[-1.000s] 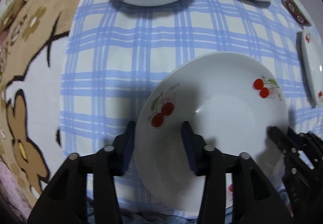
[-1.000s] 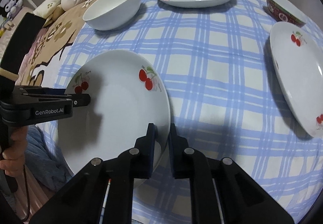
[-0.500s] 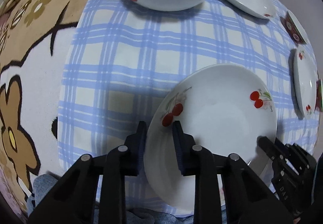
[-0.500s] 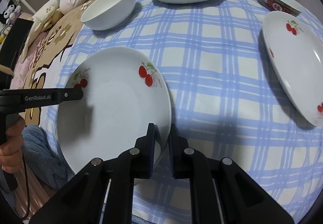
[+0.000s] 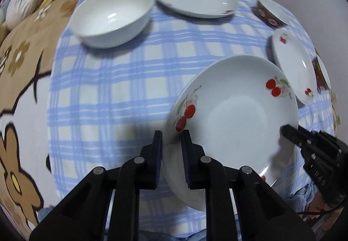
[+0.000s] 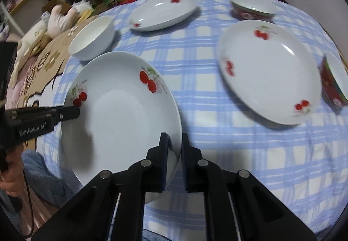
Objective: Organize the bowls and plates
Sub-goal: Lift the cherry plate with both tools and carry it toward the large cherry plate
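A white cherry plate [image 5: 237,114] is held between both grippers, lifted off the blue checked cloth and tilted. My left gripper [image 5: 171,141] is shut on its left rim. My right gripper [image 6: 174,143] is shut on its right rim; the same plate fills the left of the right wrist view [image 6: 117,114]. A second cherry plate [image 6: 267,71] lies to the right on the cloth. A third cherry plate [image 6: 163,11] lies at the far side. A plain white bowl [image 5: 112,15] stands at the far left.
Two red patterned bowls stand on the cloth, one at the far right [image 6: 252,7] and one at the right edge [image 6: 333,84]. A brown floral blanket [image 5: 19,80] and a plush toy [image 6: 63,18] lie to the left. The table's near edge is just below the grippers.
The left gripper closed from wide open onto the plate's left rim. Both grippers then raised the plate off the cloth and carried it toward the right plate.
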### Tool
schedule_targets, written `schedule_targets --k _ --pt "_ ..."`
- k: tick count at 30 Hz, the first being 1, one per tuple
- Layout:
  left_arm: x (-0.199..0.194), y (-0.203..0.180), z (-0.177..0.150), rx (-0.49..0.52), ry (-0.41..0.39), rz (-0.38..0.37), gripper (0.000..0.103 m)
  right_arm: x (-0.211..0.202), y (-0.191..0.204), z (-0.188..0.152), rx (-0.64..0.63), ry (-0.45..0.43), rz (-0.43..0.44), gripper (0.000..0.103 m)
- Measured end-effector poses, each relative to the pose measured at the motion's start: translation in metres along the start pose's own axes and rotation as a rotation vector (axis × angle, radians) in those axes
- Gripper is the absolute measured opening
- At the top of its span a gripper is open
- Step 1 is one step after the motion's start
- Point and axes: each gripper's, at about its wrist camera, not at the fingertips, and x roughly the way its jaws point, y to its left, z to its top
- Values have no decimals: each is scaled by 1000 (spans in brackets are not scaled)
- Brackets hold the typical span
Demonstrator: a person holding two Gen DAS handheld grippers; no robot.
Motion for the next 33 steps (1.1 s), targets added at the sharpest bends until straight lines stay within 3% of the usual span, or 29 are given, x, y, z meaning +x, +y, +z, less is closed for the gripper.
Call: schedule_targets --k 11,26,33 --pt "6 -53 9 125 -10 -38 17 -12 -43 3 109 -15 -62 11" --pt "33 -62 22 182 20 11 17 14 -55 0 165 64 -50 11" --pt "37 -62 25 178 20 0 17 14 -54 0 166 87 -61 11"
